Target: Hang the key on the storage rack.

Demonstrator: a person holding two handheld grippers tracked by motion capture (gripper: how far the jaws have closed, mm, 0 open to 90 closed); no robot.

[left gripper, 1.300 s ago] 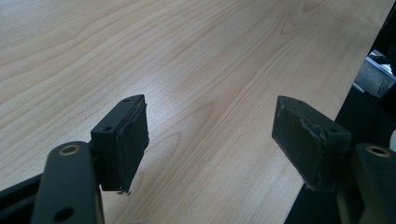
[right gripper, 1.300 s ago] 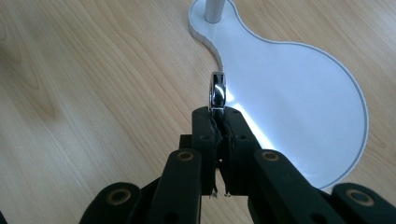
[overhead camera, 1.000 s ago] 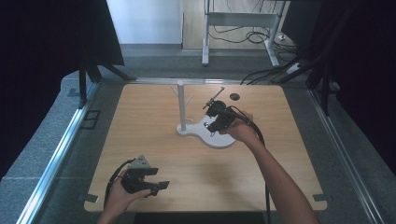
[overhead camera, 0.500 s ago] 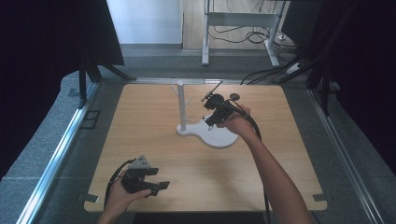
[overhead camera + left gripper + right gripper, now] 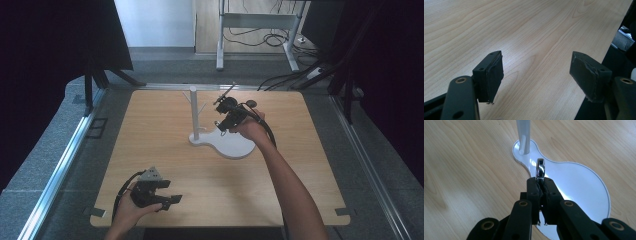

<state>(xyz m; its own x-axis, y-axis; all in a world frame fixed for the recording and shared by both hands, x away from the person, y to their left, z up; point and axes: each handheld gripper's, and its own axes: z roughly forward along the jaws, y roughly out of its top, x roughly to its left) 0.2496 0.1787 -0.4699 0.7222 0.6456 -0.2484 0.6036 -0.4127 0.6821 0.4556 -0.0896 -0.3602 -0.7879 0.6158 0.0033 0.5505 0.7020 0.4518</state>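
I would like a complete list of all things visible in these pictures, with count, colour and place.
shiny silver metal ring: one, silver, pinched in the right gripper's jaws, above the stand's base
white stand with thin post and side pegs: one, white, table centre, on a flat rounded base
light wooden table: one, pale wood, under everything
small dark round thing: one, dark, far side of the table
left gripper: one, black, open, near edge at left
right gripper: one, black, shut on ring

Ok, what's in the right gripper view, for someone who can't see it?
The right gripper pinches a shiny silver metal ring upright between its shut black jaws. Beyond it a white pear-shaped stand base with a pale post sits on the light wooden table.
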